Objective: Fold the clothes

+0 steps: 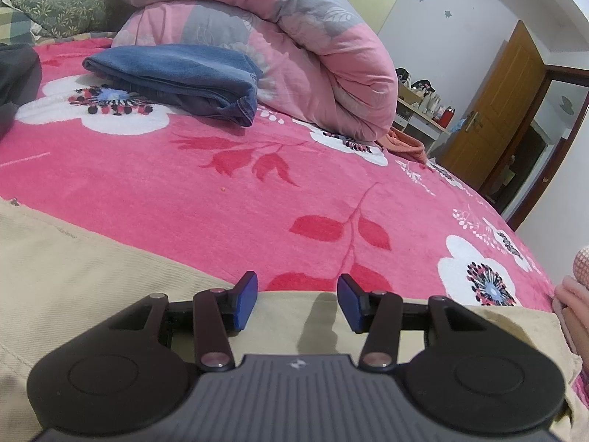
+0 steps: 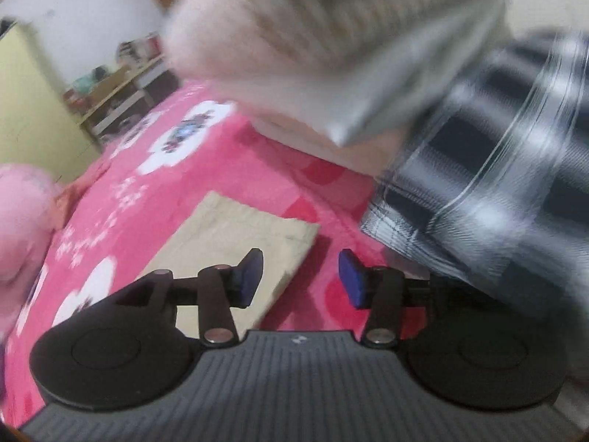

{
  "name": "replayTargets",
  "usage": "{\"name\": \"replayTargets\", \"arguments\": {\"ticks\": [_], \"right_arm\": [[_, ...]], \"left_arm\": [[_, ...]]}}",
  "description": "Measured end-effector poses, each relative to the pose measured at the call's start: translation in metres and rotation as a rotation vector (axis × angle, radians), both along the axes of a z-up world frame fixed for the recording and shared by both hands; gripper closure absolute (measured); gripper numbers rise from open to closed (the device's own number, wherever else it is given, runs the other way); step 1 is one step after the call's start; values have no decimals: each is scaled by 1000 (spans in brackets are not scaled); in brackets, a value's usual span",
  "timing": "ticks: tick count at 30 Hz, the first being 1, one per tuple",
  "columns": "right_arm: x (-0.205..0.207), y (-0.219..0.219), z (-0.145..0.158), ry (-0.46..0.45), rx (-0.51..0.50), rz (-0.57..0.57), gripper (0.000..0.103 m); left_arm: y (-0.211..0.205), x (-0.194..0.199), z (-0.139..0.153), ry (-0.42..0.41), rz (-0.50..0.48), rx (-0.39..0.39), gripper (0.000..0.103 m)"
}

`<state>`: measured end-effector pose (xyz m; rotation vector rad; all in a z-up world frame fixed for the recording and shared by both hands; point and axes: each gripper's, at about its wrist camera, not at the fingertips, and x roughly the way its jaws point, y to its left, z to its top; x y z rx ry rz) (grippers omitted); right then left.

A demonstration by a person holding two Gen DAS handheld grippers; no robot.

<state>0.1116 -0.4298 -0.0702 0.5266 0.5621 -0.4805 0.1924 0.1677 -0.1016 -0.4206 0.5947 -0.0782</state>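
Note:
A beige garment (image 1: 92,280) lies flat on the pink floral bedspread (image 1: 206,191), filling the near left of the left wrist view. My left gripper (image 1: 297,300) hovers over its far edge, open, with nothing between the blue pads (image 1: 246,300). In the right wrist view, which is motion-blurred, the same beige garment (image 2: 235,235) shows as a folded rectangle on the bedspread (image 2: 228,162). My right gripper (image 2: 301,280) is open above its right edge and holds nothing.
Folded blue jeans (image 1: 184,77) lie at the back beside a rolled pink quilt (image 1: 287,48). A dark garment (image 1: 14,81) sits far left. A person in a plaid garment (image 2: 497,169) and a knitted sleeve (image 2: 313,37) stands close on the right. A desk (image 1: 423,118) and door (image 1: 493,110) stand beyond the bed.

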Motion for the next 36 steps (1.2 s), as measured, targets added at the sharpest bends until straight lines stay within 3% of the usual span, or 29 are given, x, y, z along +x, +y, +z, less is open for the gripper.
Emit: {"name": "replayTargets", "arguments": {"ticks": [8,12,14,18,21,25,29,36], "right_arm": [[-101,125,51,36,-365,511,57],[-137,192,36,129,-526,759,59],[-141,214,21,183,-606,813,59],[-131,228,-5,269,-733,834,69],[-127,228,-1,258,-791,833,100],[-121,229,15,234,-937,770,101],[-89,201,47,204,-1024,666,101],[-8,162,74,192,-1075,664,101]], "left_arm": [[1,1,0,1,0,-2,53],[1,0,0,-1,0,-5,53],[2,0,0,-2,0,-10,53],[3,-1,-1,-5,0,-19,53],[3,-1,-1,-4,0,-20,53],[4,-1,0,-4,0,-22,53],[3,-1,0,-4,0,-21,53],[3,-1,0,-4,0,-20,53]]}}
